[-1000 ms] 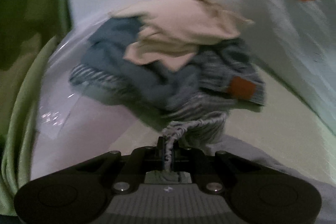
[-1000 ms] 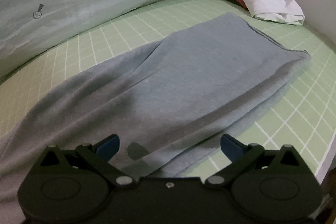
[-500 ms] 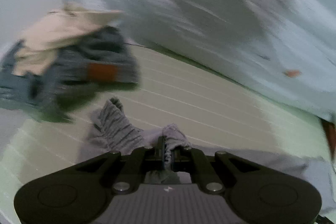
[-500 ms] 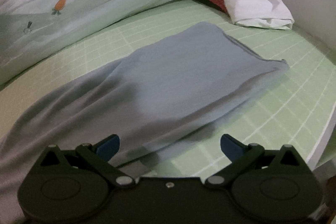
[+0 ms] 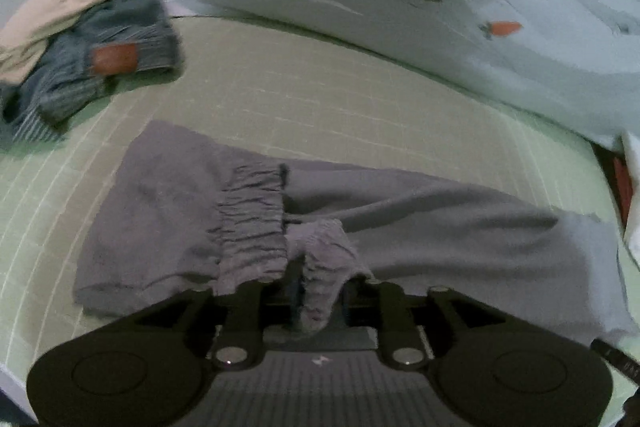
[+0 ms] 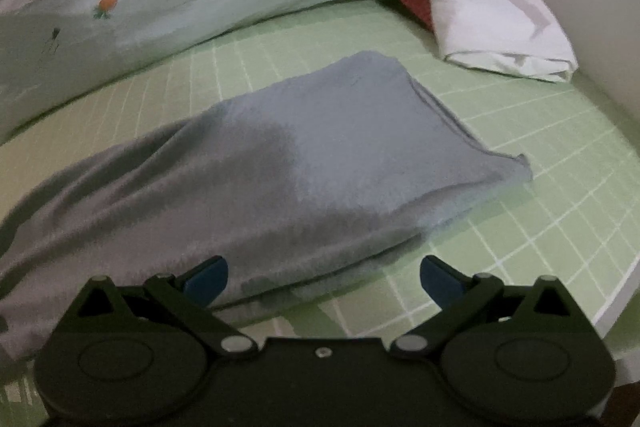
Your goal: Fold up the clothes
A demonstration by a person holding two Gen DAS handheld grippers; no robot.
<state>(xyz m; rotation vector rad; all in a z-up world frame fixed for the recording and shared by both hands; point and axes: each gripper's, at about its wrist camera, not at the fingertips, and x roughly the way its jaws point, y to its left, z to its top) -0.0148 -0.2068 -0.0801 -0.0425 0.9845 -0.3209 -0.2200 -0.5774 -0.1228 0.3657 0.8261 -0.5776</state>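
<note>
The left gripper (image 5: 316,291) is pinching the gathered waistband of soft, limp grey jersey trousers (image 5: 440,227) lying on the green gridded sheet (image 5: 300,99); the right gripper (image 6: 322,277) is hovering wide open (hems probably grip best).

No readable text (labels blurred)

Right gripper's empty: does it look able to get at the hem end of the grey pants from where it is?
Probably yes. The right gripper is open and the grey pants lie flat just ahead on the green sheet, nothing between. The left gripper pinches the waistband.
</note>
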